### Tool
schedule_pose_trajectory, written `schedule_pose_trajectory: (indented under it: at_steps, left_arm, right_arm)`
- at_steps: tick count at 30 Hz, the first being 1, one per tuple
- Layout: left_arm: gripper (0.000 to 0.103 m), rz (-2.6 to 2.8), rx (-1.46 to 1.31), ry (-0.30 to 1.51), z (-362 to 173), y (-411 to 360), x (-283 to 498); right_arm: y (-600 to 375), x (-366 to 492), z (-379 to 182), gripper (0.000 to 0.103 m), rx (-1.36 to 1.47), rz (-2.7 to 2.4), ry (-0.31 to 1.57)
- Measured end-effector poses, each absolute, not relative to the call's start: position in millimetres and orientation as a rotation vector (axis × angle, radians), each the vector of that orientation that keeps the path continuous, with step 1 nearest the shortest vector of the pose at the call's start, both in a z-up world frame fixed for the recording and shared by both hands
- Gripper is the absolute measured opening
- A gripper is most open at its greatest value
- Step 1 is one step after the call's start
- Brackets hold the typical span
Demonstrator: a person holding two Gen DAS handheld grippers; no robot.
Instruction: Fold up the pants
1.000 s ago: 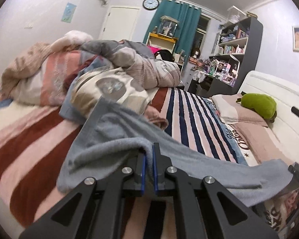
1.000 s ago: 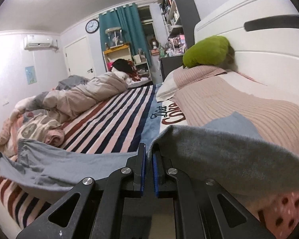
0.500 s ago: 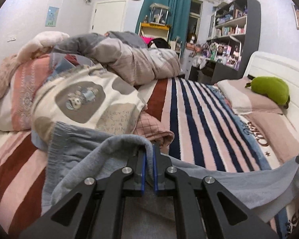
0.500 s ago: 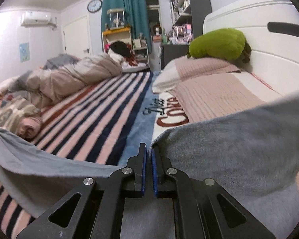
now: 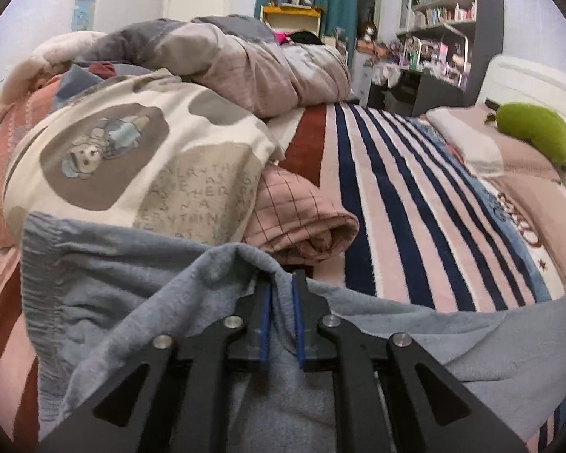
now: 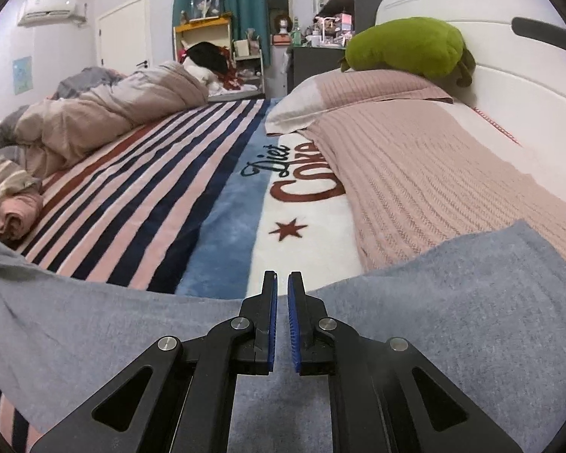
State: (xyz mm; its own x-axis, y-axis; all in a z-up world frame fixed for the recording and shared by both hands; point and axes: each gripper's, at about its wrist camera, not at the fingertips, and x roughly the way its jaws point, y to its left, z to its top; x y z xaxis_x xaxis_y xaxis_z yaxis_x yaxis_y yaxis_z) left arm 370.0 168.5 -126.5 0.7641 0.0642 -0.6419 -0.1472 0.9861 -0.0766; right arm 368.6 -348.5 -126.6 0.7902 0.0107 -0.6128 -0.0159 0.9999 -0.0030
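The grey-blue soft cotton pants [image 5: 139, 302] lie spread across the near edge of the bed, on the striped pink, navy and red fleece blanket [image 5: 396, 204]. Their gathered elastic waistband sits at your left side, touching the cream printed quilt [image 5: 139, 158] and the rolled pink checked cloth [image 5: 302, 219].

Your left gripper [image 5: 282, 287] is clenched on a raised fold of the pants; fabric fills the narrow gap between its blue pads [image 5: 266, 321].

In the right wrist view, the pants [image 6: 94, 324] run as a band under your right gripper [image 6: 282, 283]. Its blue pads [image 6: 271, 324] stand slightly apart, with a slim gap. No fabric shows between the tips, so this claw appears released above the cloth.

To the right of the pants lies the pink ribbed knit cover [image 6: 434, 181]. A green plush toy [image 6: 407, 45] rests on the pillow against the white headboard [image 6: 528, 87].
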Motion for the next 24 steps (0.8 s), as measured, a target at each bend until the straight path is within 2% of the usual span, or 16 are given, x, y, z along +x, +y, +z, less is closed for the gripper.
schedule_pose_trajectory:
  at_steps: [1, 2, 3, 4, 5, 9, 12, 24]
  left_arm:
    - [0.020, 0.108, -0.124, 0.692, -125, 168, 369]
    - [0.037, 0.093, -0.129, 0.682, -121, 168, 366]
    - [0.048, 0.080, -0.134, 0.671, -116, 168, 363]
    - [0.068, 0.064, -0.128, 0.652, -108, 166, 356]
    - [0.075, 0.064, -0.111, 0.633, -101, 164, 350]
    - [0.075, 0.066, -0.039, 0.600, -77, 168, 324]
    - [0.080, 0.094, 0.002, 0.621, -72, 179, 305]
    - [0.080, 0.148, 0.265, 0.705, -116, 185, 267]
  right_arm:
    - [-347, 367, -126, 0.003, -0.010, 0.019, 0.656]
    - [-345, 365, -124, 0.003, -0.007, 0.029, 0.653]
    - [-342, 363, -122, 0.003, 0.000, 0.047, 0.651]
    - [-338, 360, -120, 0.003, 0.006, 0.071, 0.650]
    - [-334, 357, -118, 0.003, 0.007, 0.091, 0.649]
    - [-321, 343, -116, 0.009, 0.018, 0.162, 0.663]
    - [-313, 331, -118, 0.010, 0.039, 0.209, 0.679]
    - [-299, 315, -131, 0.011, 0.071, 0.250, 0.732]
